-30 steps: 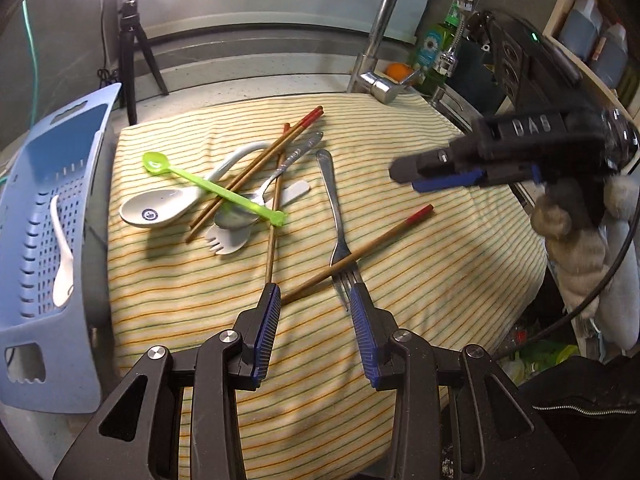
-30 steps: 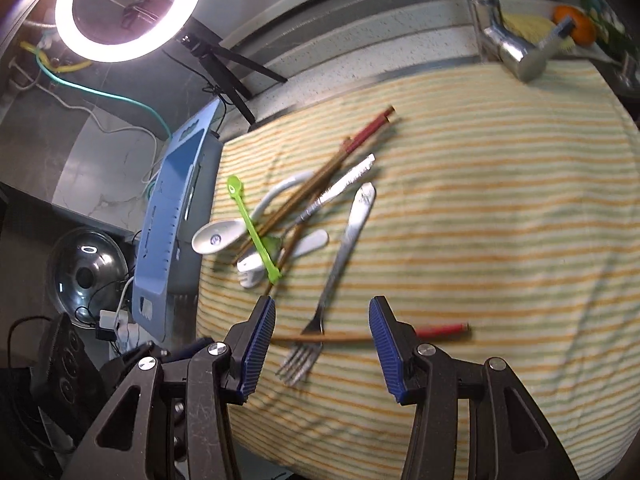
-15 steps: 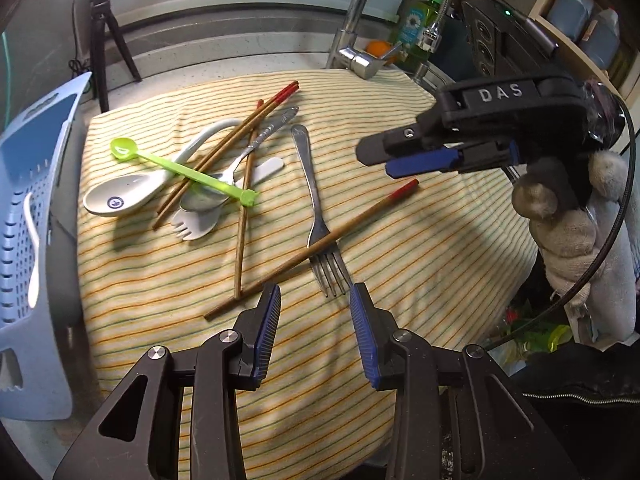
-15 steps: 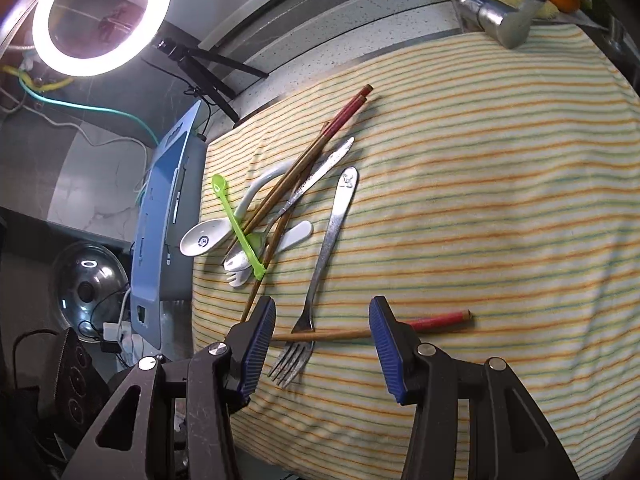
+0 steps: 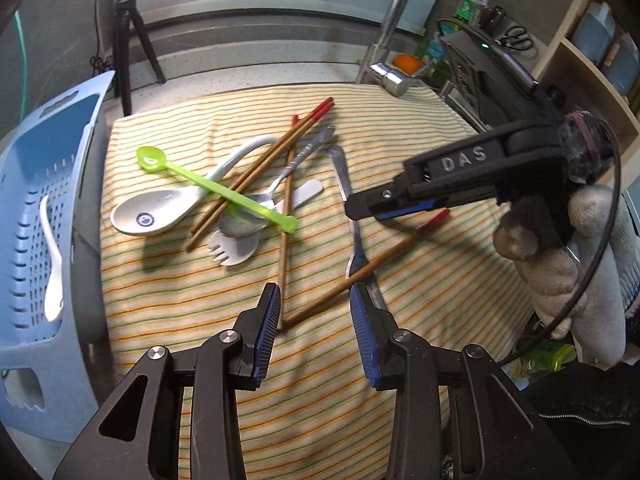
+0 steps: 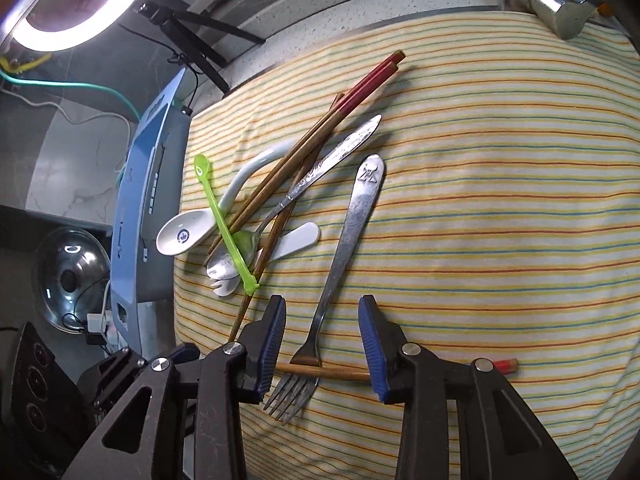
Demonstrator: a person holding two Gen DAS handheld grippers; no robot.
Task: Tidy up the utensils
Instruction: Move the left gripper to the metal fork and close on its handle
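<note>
Utensils lie on a striped cloth: a green plastic spoon, a white ceramic spoon, a white spork, a metal spoon, red-tipped chopsticks and a metal fork. One chopstick lies across the fork's neck. My left gripper is open above that chopstick's near end. My right gripper is open, its jaws either side of the fork's neck and the chopstick; it shows in the left wrist view.
A blue slotted basket at the cloth's left holds a white utensil. A faucet and an orange stand behind the cloth. A ring light on a tripod stands at the back left. A pot lid lies below left.
My right gripper has come down and closer over the fork and the crossing chopstick. My left gripper has shifted towards the chopstick's near end. Both stay open.
</note>
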